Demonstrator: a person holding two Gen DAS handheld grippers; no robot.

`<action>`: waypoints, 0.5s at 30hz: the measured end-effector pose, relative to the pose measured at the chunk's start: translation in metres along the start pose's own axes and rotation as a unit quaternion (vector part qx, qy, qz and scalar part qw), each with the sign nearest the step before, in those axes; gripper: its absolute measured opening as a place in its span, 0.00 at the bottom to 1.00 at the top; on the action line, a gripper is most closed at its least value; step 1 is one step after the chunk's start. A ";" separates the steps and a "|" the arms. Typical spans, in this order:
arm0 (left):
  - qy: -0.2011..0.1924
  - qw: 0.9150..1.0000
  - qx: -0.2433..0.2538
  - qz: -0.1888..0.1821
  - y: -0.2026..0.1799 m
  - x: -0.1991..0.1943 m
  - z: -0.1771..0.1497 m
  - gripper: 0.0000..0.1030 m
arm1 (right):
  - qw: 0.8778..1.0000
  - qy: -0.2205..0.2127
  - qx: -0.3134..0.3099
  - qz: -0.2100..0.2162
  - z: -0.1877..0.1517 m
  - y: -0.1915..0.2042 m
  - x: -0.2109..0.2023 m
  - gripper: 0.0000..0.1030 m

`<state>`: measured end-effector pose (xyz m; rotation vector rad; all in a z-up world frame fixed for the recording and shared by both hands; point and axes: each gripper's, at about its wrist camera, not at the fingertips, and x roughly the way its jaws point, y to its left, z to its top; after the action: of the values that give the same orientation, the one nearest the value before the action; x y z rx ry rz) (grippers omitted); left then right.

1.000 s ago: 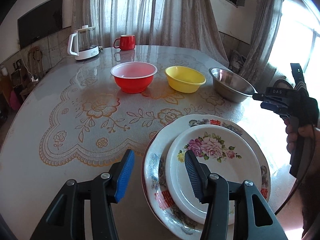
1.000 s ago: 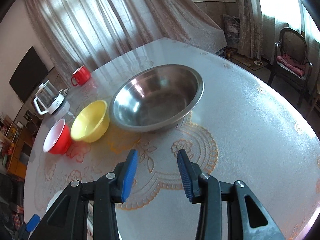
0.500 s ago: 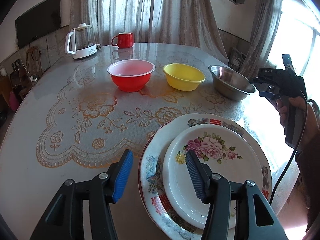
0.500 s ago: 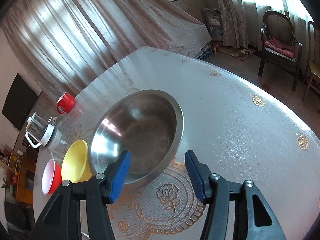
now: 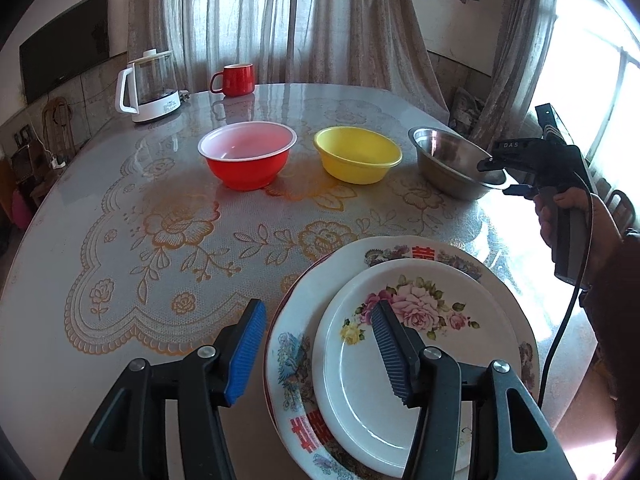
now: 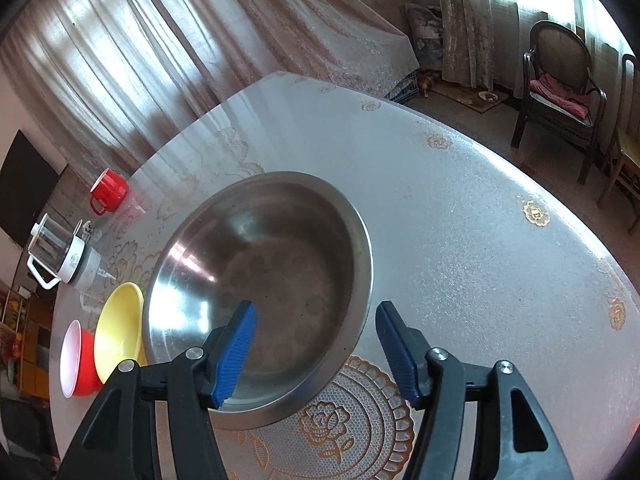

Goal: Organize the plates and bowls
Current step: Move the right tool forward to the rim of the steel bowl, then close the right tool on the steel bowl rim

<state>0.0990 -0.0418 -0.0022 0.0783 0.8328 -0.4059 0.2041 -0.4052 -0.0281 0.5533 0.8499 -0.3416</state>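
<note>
The right tongs (image 6: 314, 346) have just been opening and sit over the steel bowl's (image 6: 280, 264) near rim, one finger inside, one outside, not pinching yet. Next they should go down and squeeze. The yellow bowl (image 6: 120, 320) is just left; bare table (image 6: 480, 240) lies right. The left tongs (image 5: 316, 346) hang open, empty, over the plates (image 5: 420, 344).

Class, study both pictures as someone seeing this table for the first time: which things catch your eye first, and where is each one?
Three bowls stand in a row across the table: a red bowl, a yellow bowl and a steel bowl. The right tool straddles the steel bowl's near rim; its jaws have just been opening, not gripping. Nearest, a small flowered plate lies on a larger plate, under the left tool.
</note>
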 end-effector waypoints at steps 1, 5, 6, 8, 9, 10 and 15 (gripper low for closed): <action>0.000 1.000 0.004 -0.002 -0.001 0.001 0.002 0.55 | 1.000 0.005 -0.003 -0.002 0.000 0.000 0.002 0.61; 0.004 1.000 0.020 -0.014 -0.009 0.006 0.012 0.55 | 0.999 0.024 -0.022 -0.009 -0.004 0.003 0.007 0.61; 0.007 1.000 0.020 -0.019 -0.011 0.009 0.014 0.55 | 0.999 0.026 -0.027 -0.008 -0.006 0.003 0.007 0.59; 0.012 0.999 0.019 -0.028 -0.013 0.012 0.018 0.55 | 0.999 0.031 -0.039 -0.008 -0.009 0.005 0.006 0.55; 0.013 0.999 0.020 -0.030 -0.015 0.013 0.020 0.55 | 0.998 0.035 -0.043 -0.010 -0.010 0.004 0.007 0.51; 0.014 0.999 0.022 -0.032 -0.016 0.014 0.022 0.55 | 0.998 0.040 -0.046 -0.009 -0.011 0.003 0.007 0.49; 0.019 0.998 0.027 -0.046 -0.024 0.018 0.031 0.58 | 0.998 0.045 -0.045 0.025 -0.012 0.001 -0.001 0.28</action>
<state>0.1222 -0.0771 0.0072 0.0993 0.8651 -0.5149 0.1965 -0.3972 -0.0338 0.5081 0.9329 -0.2331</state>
